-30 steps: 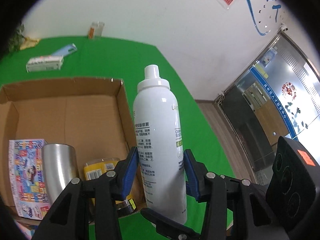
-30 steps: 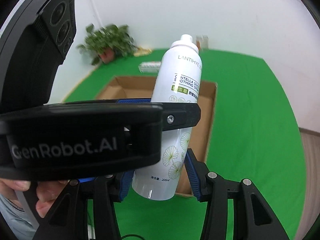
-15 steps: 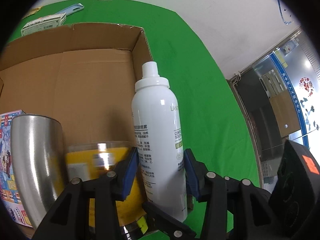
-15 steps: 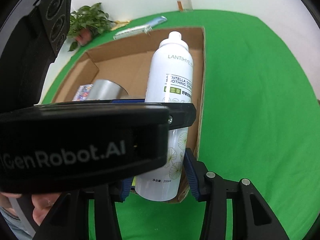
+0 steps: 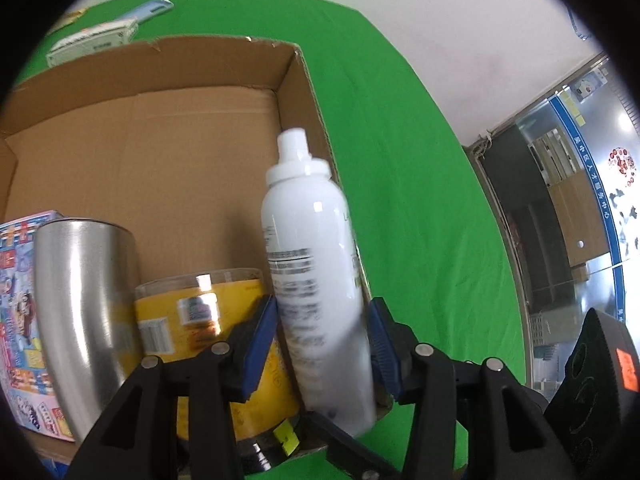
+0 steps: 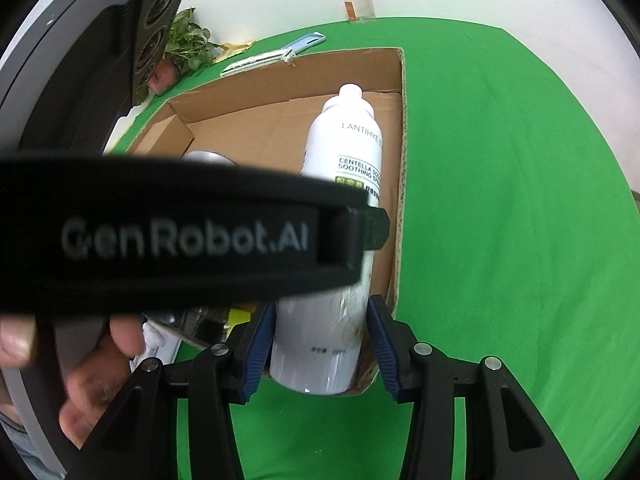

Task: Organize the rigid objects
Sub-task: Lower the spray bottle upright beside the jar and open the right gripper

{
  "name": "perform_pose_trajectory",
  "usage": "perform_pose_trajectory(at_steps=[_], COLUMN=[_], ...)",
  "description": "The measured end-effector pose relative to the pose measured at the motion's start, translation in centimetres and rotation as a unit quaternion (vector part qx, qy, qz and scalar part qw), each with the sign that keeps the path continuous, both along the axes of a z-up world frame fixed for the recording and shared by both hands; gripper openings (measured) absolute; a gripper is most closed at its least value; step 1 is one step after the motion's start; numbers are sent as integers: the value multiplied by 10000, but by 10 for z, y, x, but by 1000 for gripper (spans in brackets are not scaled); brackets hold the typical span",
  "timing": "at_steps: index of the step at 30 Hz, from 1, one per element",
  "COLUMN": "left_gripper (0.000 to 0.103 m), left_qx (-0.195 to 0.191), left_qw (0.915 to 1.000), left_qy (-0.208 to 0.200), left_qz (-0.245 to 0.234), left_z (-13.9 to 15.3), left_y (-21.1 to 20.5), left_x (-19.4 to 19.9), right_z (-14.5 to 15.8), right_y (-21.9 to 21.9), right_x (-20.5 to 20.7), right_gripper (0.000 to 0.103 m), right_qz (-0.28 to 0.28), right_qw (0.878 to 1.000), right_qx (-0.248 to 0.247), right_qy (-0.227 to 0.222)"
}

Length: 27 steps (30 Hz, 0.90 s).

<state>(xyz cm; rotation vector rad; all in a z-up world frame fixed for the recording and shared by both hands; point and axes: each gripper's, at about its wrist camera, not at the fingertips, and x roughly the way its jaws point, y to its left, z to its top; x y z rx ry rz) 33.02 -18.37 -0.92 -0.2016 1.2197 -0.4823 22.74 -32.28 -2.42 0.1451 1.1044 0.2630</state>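
A white spray bottle [image 5: 312,240] [image 6: 344,148] stands in the near right corner of an open cardboard box [image 5: 220,46] [image 6: 402,120], its top leaning slightly left in the left wrist view. My left gripper [image 5: 322,320] is shut on its lower body, blue pads on either side. My right gripper [image 6: 320,320] is shut on the same bottle near its base. The left gripper's black body [image 6: 180,236] crosses the right wrist view and hides the bottle's middle. Beside the bottle stand a yellow jar [image 5: 192,308] and a steel tumbler [image 5: 84,288].
A colourful flat pack [image 5: 20,280] lies at the box's left. Behind the box on the green cloth [image 6: 500,200] are a white carton [image 5: 92,40], a blue item [image 5: 154,8], a small glass jar [image 6: 358,6] and a potted plant [image 6: 188,44]. A person's hand [image 6: 100,368] holds the left gripper.
Both grippers have come down with the bottle, from above the box rim into its near right corner. The bottle now leans a little to the left between the left gripper's pads.
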Motion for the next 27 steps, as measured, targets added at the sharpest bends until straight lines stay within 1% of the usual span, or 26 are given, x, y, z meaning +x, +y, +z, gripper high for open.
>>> perform_pose_trajectory(at_steps=[1,3,4,5,6,7,9,10,12,14,15,16,17,18,19,20,21,22,23,25,27], left_gripper=[46,46,46,47,55,70,80,80,80,80,80,80,80,80,80,80,80,80,80,79,79], left_qx=[27,118,109,89,88,72,33,51,198,431,609,726,864,1021,1133,1173,1149,1106,1055,901,774], left_qw=[9997,9962,9928,9898,9859,9831,9761,9722,9660,9613,9579,9558,9535,9510,9494,9490,9495,9505,9525,9581,9611], left_qy=[-250,-854,-1191,-1418,-1667,-1819,-2144,-2307,-2509,-2565,-2579,-2576,-2573,-2566,-2543,-2510,-2464,-2410,-2310,-2128,-2109], left_qz=[72,89,95,99,123,169,342,395,597,911,1100,1216,1309,1390,1455,1507,1569,1619,1683,1691,1608], left_z=[7,23,32,39,48,53,62,67,73,70,66,62,57,52,45,39,34,30,25,20,18], left_y=[6,18,26,34,45,55,77,90,113,142,159,170,181,193,203,214,224,231,238,244,242], left_x=[-7,-28,-44,-58,-78,-89,-116,-127,-142,-149,-151,-150,-150,-150,-150,-149,-146,-145,-141,-138,-143], right_z=[2,10,15,18,22,23,21,20,19,19,17,15,10,6,0,-8,-11,-12,-12,-10,-13], right_y=[0,-1,-2,-3,0,3,11,13,9,1,-3,-10,-16,-22,-25,-23,-18,-15,-13,-11,-8], right_x=[-5,-20,-30,-40,-54,-63,-77,-82,-86,-84,-86,-84,-82,-79,-79,-76,-76,-73,-68,-61,-55], right_gripper=[48,56,73,97,103,102,102,102,97,89,85,76,63,55,39,25,24,17,9,8,7], right_qz=[-3,-82,-219,-412,-560,-540,-481,-508,-630,-953,-1076,-1202,-1387,-1467,-1509,-1473,-1371,-1329,-1259,-1199,-1138], right_qw=[10000,9995,9987,9968,9930,9905,9865,9848,9827,9813,9805,9800,9796,9798,9806,9822,9813,9801,9800,9807,9803], right_qx=[-25,-44,-58,-143,-251,-319,-520,-558,-449,-315,-272,-245,-231,-188,-161,-242,-345,-559,-658,-768,-937], right_qy=[-77,-306,-461,-674,-1014,-1221,-1479,-1565,-1683,-1643,-1621,-1568,-1438,-1346,-1237,-1137,-1304,-1363,-1390,-1338,-1314])
